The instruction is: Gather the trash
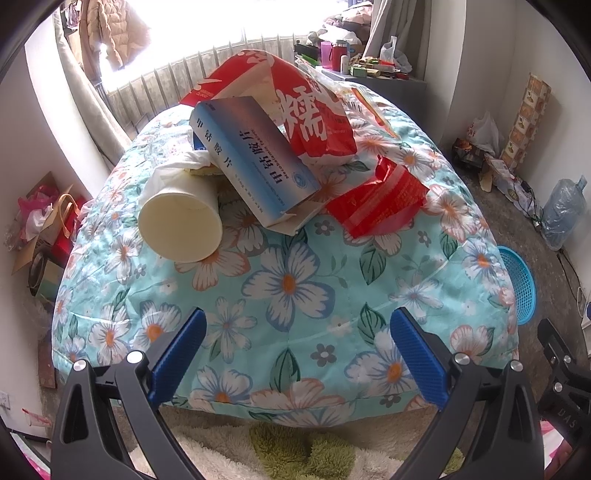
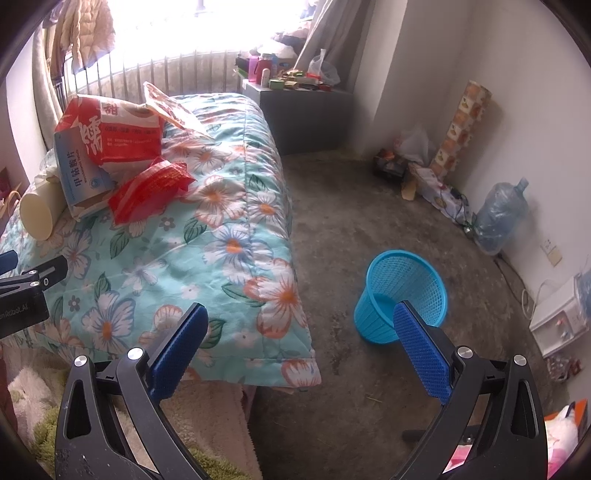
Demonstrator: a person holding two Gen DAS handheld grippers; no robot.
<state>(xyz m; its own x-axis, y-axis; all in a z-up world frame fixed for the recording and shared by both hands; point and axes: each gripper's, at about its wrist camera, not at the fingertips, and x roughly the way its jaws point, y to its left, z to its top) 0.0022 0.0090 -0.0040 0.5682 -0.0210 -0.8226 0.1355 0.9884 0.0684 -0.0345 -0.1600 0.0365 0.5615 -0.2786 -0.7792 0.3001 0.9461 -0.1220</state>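
Both the left gripper (image 1: 297,354) and right gripper (image 2: 299,350) gape empty; trash sits centre frame: cup (image 1: 181,221) under box (image 1: 251,162). Pulling the cup may topple the leaning box, judging by the stack

Daylight is poured in from the window (image 1: 221,26) at the top, blown out to pure white in both views. The bed quilt (image 1: 295,288) is evenly lit, with soft shadows. Straight lines are bent by fisheye distortion, and the corners are darkened. Focus is held reasonably sharp.
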